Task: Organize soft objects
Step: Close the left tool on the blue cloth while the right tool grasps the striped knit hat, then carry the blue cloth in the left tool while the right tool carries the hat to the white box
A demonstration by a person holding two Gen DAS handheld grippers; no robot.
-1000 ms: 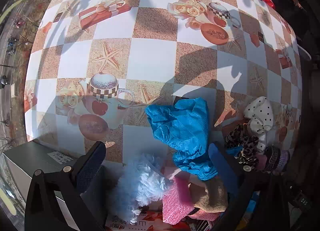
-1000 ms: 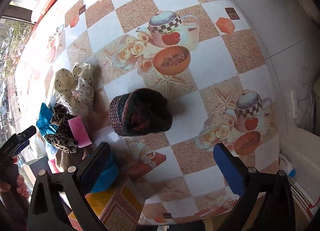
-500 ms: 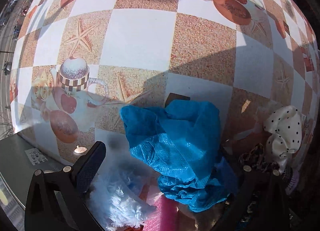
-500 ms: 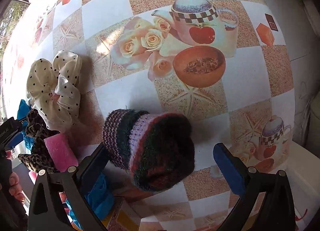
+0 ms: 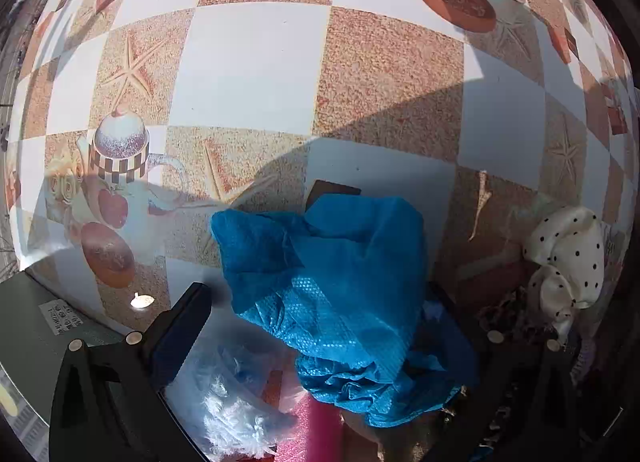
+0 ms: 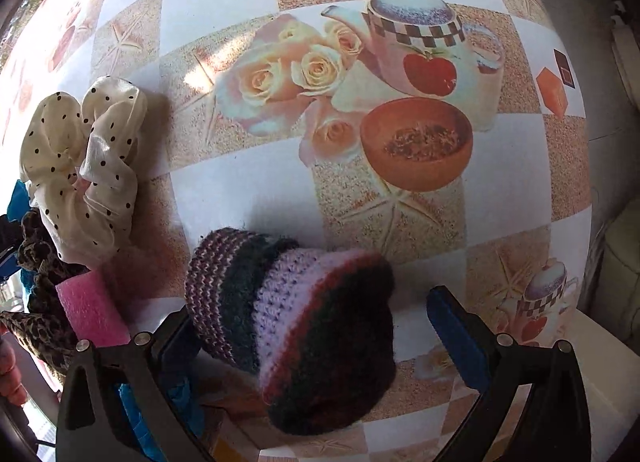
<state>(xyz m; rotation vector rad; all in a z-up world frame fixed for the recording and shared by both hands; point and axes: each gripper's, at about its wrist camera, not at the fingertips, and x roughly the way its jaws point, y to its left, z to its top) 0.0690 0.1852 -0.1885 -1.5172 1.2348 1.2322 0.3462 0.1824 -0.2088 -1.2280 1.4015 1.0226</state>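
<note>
Left tool (image 5: 320, 326) is spread wide over the blue crinkled cloth (image 5: 340, 282), which bunches between the two fingers on the checkered desk (image 5: 248, 69); the left finger (image 5: 180, 322) is apart from the cloth, the right finger is mostly hidden behind it, so contact there can't be told. Fluffy pale-blue piece (image 5: 232, 402) lies just below the cloth by the left finger, pink foam (image 5: 316, 434) beside it. Polka-dot scrunchie (image 5: 568, 262) sits off to the right, with a leopard-print fabric (image 5: 512, 314) in shadow near it. Right tool (image 6: 316, 322) is also released, fingers wide, straddling the striped knit hat (image 6: 296, 326); the hat rests on the desk between the pads, close to or touching the left finger (image 6: 176, 338), with a clear gap to the right pad (image 6: 456, 326). In the right view the polka-dot scrunchie (image 6: 80, 165) lies well left of the hat, with the leopard-print fabric (image 6: 36, 282) and pink foam block (image 6: 92, 310) just below it, touching. Bits of blue cloth (image 6: 140, 422) show under the left finger.
</note>
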